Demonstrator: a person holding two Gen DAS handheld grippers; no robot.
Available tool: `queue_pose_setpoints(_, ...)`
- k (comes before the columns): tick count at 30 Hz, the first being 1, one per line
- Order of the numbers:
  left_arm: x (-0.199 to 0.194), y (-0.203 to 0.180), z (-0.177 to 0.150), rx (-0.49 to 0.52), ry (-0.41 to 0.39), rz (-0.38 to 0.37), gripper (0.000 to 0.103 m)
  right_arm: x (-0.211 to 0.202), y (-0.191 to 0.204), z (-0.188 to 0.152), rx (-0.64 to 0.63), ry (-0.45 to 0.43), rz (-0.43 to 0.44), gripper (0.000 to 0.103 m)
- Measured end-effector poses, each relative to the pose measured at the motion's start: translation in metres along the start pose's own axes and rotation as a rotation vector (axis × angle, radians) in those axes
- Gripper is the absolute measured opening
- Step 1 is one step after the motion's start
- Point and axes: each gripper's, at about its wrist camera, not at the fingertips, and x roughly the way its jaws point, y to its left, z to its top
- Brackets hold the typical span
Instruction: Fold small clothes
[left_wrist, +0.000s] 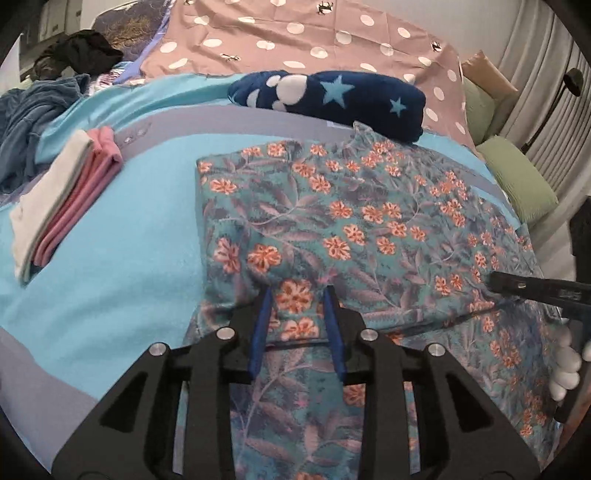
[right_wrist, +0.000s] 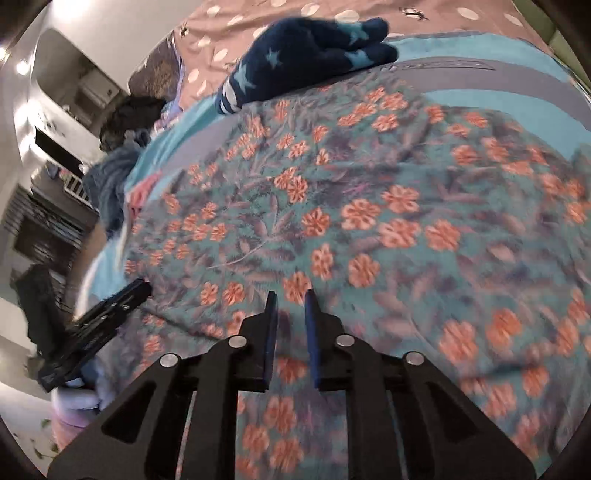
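A: Bed, mid-fold. Floral garment (left_wrist: 351, 229) lies spread over the turquoise bedcover (left_wrist: 110, 266), centre of the bed, near edge hanging toward the camera. One fold looks done: a doubled layer shows along the garment's near part.

B: Left tool (left_wrist: 297, 291)?

A: Blue pads part-open, a narrow gap. A hump of floral cloth sits between them, but pads don't seem to pinch it. Reads as just let go, not gripping.

B: Right tool (right_wrist: 291, 295)?

A: Narrow gap too, nothing between the pads, poised over the cloth nearer the bed's right side. That view's blurred, so contact w/ fabric can't be told.

B: Other stuff?

A: Folded pink-and-white stack (left_wrist: 59, 206) near the left edge, well apart from the garment. Navy star-print item (left_wrist: 328, 99) beyond it, touching the garment's far edge, w/ polka-dot sheet (left_wrist: 295, 40) toward the far side.

B: Next?

A: Prob. another fold. Both tools need a fresh pinch on one edge, both layers caught, lifted evenly & carried across so the cloth doesn't skew.
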Motion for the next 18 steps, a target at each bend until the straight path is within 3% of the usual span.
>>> queue_pose_setpoints(2,-0.011,-0.007,0.000,0.007,-0.013,-0.006,0.030,-0.040,-0.014,-0.001,0.015,-0.119,0.024,0.018)
queue_pose_setpoints(4,-0.025,-0.020,0.002,0.029,-0.052,-0.031,0.036,-0.078,-0.042,-0.007,0.067,-0.233,0.018,0.029)
queue_pose_setpoints(6,-0.034,-0.035,0.005,0.059,-0.081,-0.055,0.049,-0.115,-0.085,-0.018,0.166,-0.342,-0.024,0.053)
queue_pose_setpoints(7,-0.034,-0.042,0.007,0.070,-0.090,-0.064,0.055,-0.135,-0.117,-0.029,0.254,-0.389,-0.067,0.056)
queue_pose_setpoints(11,-0.018,-0.076,0.015,0.099,-0.063,-0.130,0.055,-0.190,-0.233,-0.084,0.660,-0.475,-0.148,0.056)
queue_pose_setpoints(13,-0.007,-0.088,0.014,0.095,-0.042,-0.168,0.055,-0.209,-0.272,-0.113,0.796,-0.526,-0.171,0.056)
queue_pose_setpoints(18,0.019,-0.120,0.013,0.133,0.011,-0.189,0.055,-0.228,-0.326,-0.149,0.952,-0.562,-0.272,0.056)
